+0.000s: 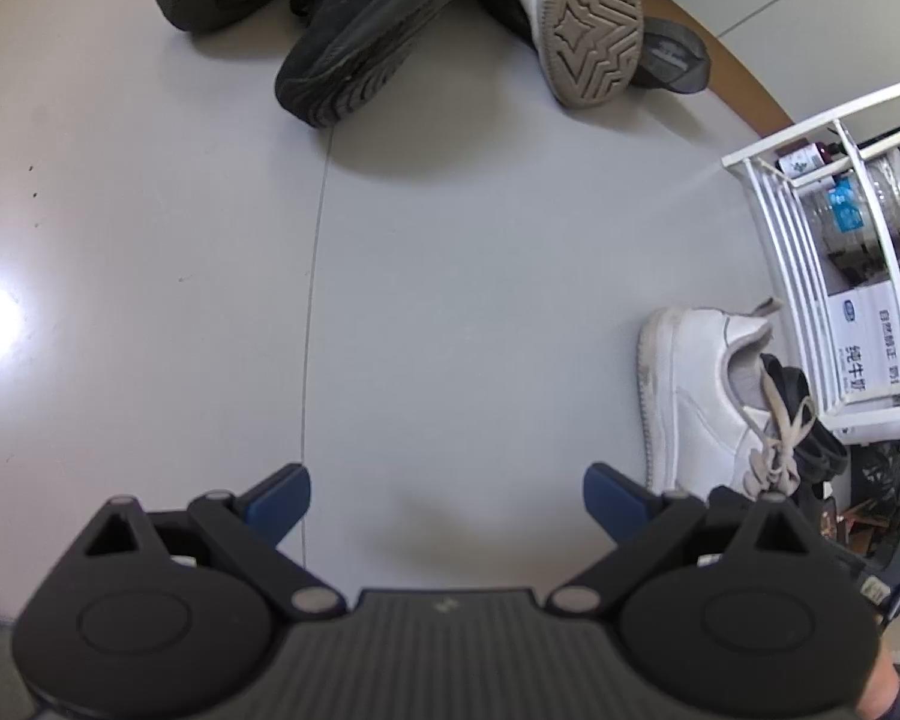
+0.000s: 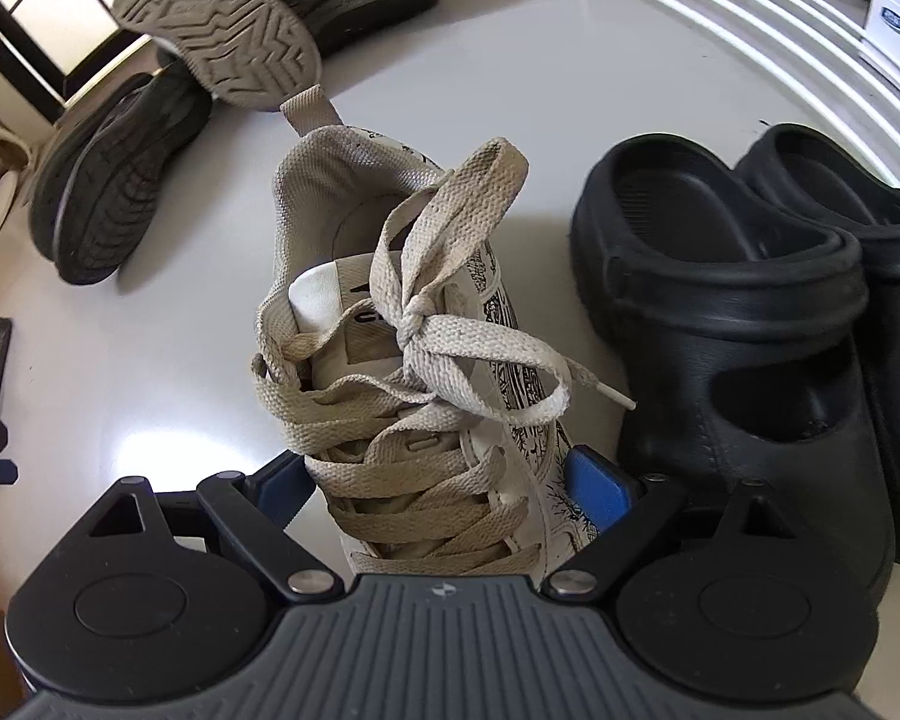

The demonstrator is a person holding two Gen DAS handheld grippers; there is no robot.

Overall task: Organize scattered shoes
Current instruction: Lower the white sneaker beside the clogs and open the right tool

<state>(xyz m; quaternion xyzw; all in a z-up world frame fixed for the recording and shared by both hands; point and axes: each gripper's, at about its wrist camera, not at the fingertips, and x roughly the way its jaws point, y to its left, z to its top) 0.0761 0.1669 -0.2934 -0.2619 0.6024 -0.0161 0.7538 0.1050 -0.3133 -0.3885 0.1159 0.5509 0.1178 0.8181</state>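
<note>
Laced white sneaker (image 2: 426, 372) sits between the blue pads of the right claw (image 2: 444, 486), whose jaws stand wide around its forefoot; whether they press on it I cannot tell. Just beside the sneaker stands a pair of black clogs (image 2: 744, 324). Beyond it lies a heap of dark shoes (image 2: 114, 180). Left claw (image 1: 447, 504) hangs wide open and empty over the floor (image 1: 450, 300).

Black two-finger left gripper (image 1: 447, 501) with blue pads is pointing steeply down, jaws standing wide with nothing between them, while matching black right gripper (image 2: 444, 483) is tilting down too, its blue pads (image 2: 597, 489) flanking a laced white sneaker (image 2: 414, 360).
</note>
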